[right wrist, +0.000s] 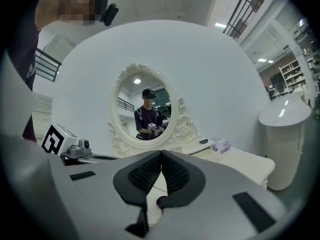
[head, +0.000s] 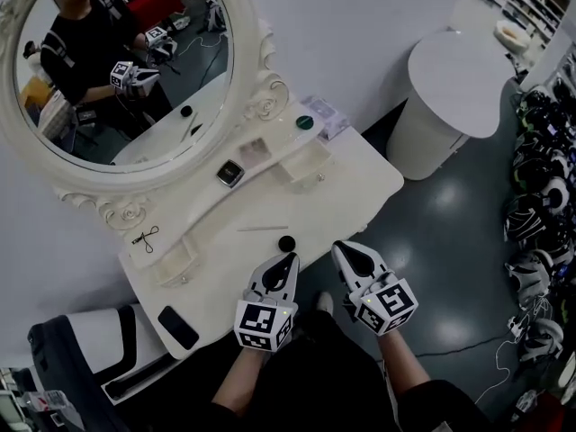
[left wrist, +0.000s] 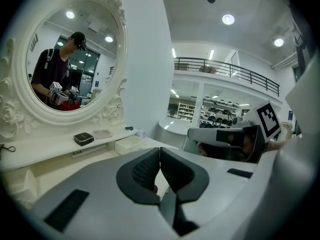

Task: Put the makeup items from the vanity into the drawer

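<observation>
On the white vanity (head: pixel 360 183) a small round black jar (head: pixel 286 242) sits near the front edge, with a thin pencil-like stick (head: pixel 263 229) just behind it. A black compact (head: pixel 230 173) (left wrist: pixel 83 138) and a clear palette (head: pixel 253 148) lie on the shelf under the oval mirror (head: pixel 126 61). A green round lid (head: pixel 305 122) and a clear box (head: pixel 326 115) are at the shelf's right end, a curler-like tool (head: pixel 147 236) at its left. My left gripper (head: pixel 291 259) (left wrist: pixel 159 149) is shut and empty right beside the jar. My right gripper (head: pixel 345 248) (right wrist: pixel 161 153) is also shut and empty, a little to the jar's right.
Two small drawers sit on the vanity, one at the left (head: pixel 175 264) and one at the right (head: pixel 306 165). A flat black slab (head: pixel 177 327) lies at the front left corner. A round white side table (head: pixel 454 79) stands to the right, with headsets (head: pixel 540 196) piled on the floor.
</observation>
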Demonstrator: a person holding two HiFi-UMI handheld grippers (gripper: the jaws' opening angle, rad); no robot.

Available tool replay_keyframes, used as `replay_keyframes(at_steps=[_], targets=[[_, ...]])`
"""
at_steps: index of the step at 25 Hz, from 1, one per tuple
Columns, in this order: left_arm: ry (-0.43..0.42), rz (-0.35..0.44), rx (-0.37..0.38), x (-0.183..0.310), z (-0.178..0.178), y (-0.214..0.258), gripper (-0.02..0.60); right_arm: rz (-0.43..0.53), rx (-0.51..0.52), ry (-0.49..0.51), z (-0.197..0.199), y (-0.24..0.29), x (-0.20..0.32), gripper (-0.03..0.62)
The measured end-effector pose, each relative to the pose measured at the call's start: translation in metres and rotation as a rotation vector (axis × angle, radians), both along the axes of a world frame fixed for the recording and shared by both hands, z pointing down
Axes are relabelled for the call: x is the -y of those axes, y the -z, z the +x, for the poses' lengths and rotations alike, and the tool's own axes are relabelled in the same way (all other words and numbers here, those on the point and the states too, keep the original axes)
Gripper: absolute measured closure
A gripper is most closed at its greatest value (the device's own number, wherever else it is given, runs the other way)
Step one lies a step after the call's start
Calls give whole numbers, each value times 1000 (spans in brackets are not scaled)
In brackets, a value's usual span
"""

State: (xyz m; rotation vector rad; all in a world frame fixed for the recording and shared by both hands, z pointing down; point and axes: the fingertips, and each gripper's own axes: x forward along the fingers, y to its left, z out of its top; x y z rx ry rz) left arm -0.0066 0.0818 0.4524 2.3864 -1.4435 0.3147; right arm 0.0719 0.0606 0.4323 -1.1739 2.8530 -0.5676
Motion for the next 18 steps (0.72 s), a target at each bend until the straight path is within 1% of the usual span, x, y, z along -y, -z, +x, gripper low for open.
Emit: replay_keyframes(at_steps=[4, 10, 14, 18], targets=[[31, -16, 7, 12, 0, -6, 566, -15, 16, 29, 1, -6, 15, 571], [57, -52, 19, 23, -6, -25, 566, -44, 31, 42, -2, -20, 30, 571], [52, -80, 19, 31, -11, -41, 566, -68, 24, 40, -7, -37, 41, 571], [27, -101, 18, 38, -15, -53, 566, -86, 23, 24, -13, -44, 49, 571]])
